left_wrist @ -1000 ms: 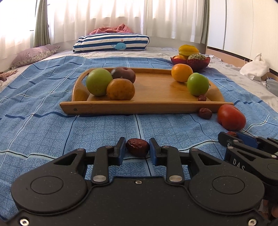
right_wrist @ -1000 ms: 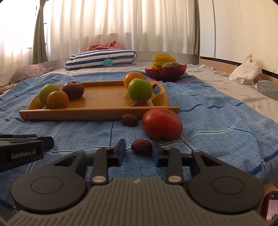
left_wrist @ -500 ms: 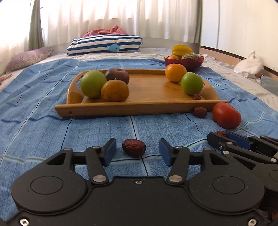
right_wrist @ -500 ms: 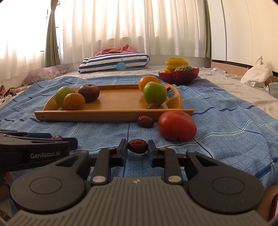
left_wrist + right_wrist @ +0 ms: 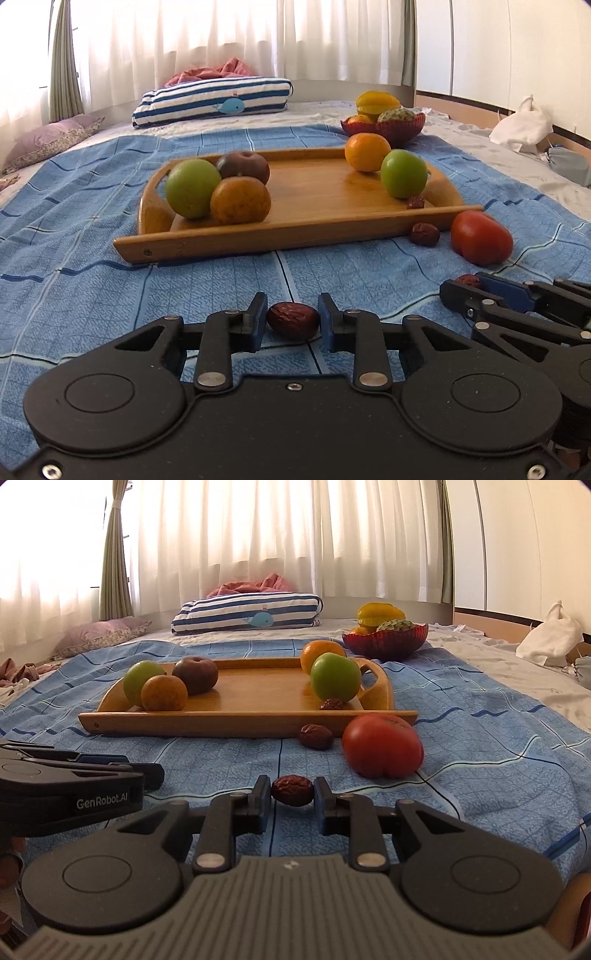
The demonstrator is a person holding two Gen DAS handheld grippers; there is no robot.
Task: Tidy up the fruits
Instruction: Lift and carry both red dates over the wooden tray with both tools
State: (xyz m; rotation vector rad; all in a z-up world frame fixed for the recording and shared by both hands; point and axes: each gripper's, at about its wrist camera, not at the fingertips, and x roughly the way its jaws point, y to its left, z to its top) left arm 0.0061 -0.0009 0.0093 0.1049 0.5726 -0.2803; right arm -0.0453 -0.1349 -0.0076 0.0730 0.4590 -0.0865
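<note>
My left gripper (image 5: 292, 317) has its fingers close on either side of a dried red date (image 5: 293, 320) on the blue blanket, with small gaps showing. My right gripper (image 5: 292, 794) is shut on another dried date (image 5: 292, 790); it also shows in the left wrist view (image 5: 467, 286). A wooden tray (image 5: 295, 229) holds two green apples, two oranges, a dark fruit and a date (image 5: 415, 202). A loose date (image 5: 316, 736) and a red tomato (image 5: 382, 746) lie just off the tray's near right corner.
A red bowl (image 5: 384, 640) of fruit stands behind the tray at the right. A striped pillow (image 5: 247, 616) lies at the bed's head, a purple pillow (image 5: 51, 138) at the left. A white bag (image 5: 550, 638) sits at the far right.
My left gripper opened off its date half a second ago and has now closed in around it again. My right gripper closed on its date and lifted slightly.
</note>
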